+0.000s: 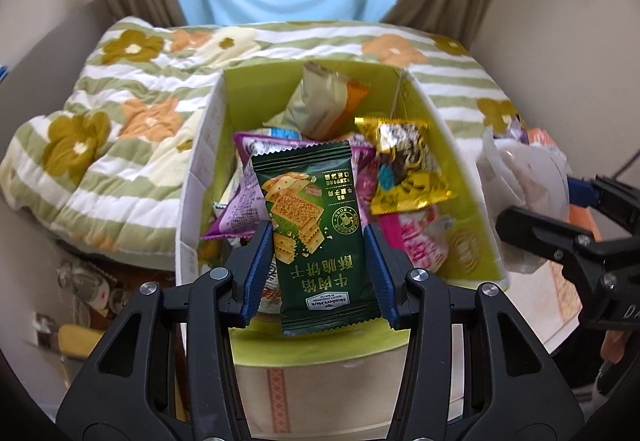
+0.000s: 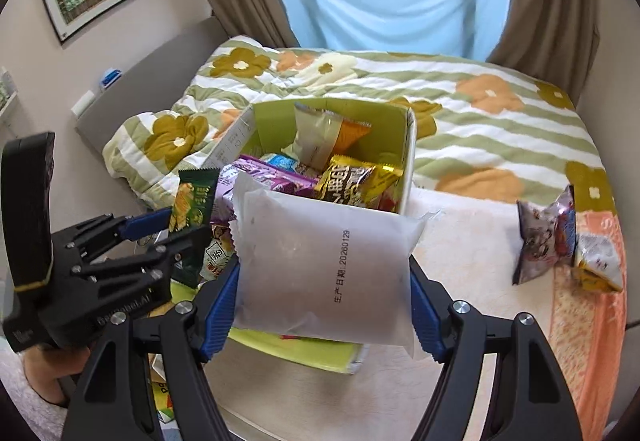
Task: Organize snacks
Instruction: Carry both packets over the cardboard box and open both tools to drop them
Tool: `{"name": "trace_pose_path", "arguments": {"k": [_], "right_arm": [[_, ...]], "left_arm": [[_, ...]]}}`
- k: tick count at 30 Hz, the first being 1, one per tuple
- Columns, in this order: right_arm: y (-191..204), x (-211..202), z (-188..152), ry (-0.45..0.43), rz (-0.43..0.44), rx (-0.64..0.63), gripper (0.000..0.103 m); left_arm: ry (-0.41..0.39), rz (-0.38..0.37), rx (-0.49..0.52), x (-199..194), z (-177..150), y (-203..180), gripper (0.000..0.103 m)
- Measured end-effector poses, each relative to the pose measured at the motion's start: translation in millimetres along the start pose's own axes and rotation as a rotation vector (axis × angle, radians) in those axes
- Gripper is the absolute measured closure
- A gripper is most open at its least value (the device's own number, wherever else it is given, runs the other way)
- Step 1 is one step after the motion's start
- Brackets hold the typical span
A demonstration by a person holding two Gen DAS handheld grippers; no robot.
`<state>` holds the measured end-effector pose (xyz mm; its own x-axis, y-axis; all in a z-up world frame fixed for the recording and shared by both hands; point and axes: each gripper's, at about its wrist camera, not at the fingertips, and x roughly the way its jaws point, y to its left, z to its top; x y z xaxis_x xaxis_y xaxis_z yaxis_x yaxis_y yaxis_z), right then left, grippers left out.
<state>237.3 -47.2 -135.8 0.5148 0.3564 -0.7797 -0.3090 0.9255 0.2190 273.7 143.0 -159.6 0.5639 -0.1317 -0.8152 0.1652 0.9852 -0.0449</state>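
Note:
My left gripper (image 1: 320, 241) is shut on a dark green cracker packet (image 1: 316, 229) and holds it upright over the open green-lined box (image 1: 460, 177). The box holds several snack packets, among them a gold one (image 1: 404, 165) and a purple one (image 1: 240, 197). My right gripper (image 2: 324, 281) is shut on a white translucent pouch (image 2: 324, 265), held just in front of the box (image 2: 408, 145). The left gripper (image 2: 156, 229) with the green packet (image 2: 196, 201) shows at the left of the right wrist view. The right gripper (image 1: 560, 237) shows at the right edge of the left wrist view.
The box stands on a pale table (image 2: 480, 265) beside a bed with a flowered quilt (image 2: 480, 101). Three loose snack packets (image 2: 548, 233) lie on the table's right side by an orange patterned cloth (image 2: 592, 313). Curtains and a blue sheet hang behind.

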Motion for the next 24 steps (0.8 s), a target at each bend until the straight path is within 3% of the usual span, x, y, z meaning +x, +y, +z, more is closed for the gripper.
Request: {"name": "trace_pose_path", "arguments": {"k": [4, 6, 7, 8, 21, 23, 24], "right_arm": [[7.5, 9.8, -4.1, 0.025, -0.028, 0.037, 0.032], [10.9, 13.3, -5.0, 0.033, -0.045, 0.055, 0.032], [11.9, 14.5, -5.3, 0.037, -0.051, 0.061, 0.032], [12.4, 16.8, -5.7, 0.043, -0.056, 0.069, 0.032], [20.1, 43.9, -4.0, 0.099, -0.034, 0.028, 0.03], [20.6, 44.6, -2.7, 0.089, -0.018, 0.027, 0.024], [19.7, 42.1, -2.3, 0.069, -0.006, 0.028, 0.015]], "left_arm": [[0.025, -0.019, 0.025, 11.6, -4.4, 4.9, 0.058], [0.044, -0.039, 0.032, 16.1, -6.7, 7.3, 0.031], [0.042, -0.036, 0.032, 16.2, -8.3, 9.0, 0.008], [0.03, -0.034, 0.03, 13.9, -9.3, 10.6, 0.002], [-0.004, 0.044, -0.133, -17.7, -24.5, 54.2, 0.002], [-0.01, 0.059, -0.146, -19.9, -25.0, 58.7, 0.002], [-0.012, 0.064, -0.151, -20.8, -25.4, 59.1, 0.002]]}}
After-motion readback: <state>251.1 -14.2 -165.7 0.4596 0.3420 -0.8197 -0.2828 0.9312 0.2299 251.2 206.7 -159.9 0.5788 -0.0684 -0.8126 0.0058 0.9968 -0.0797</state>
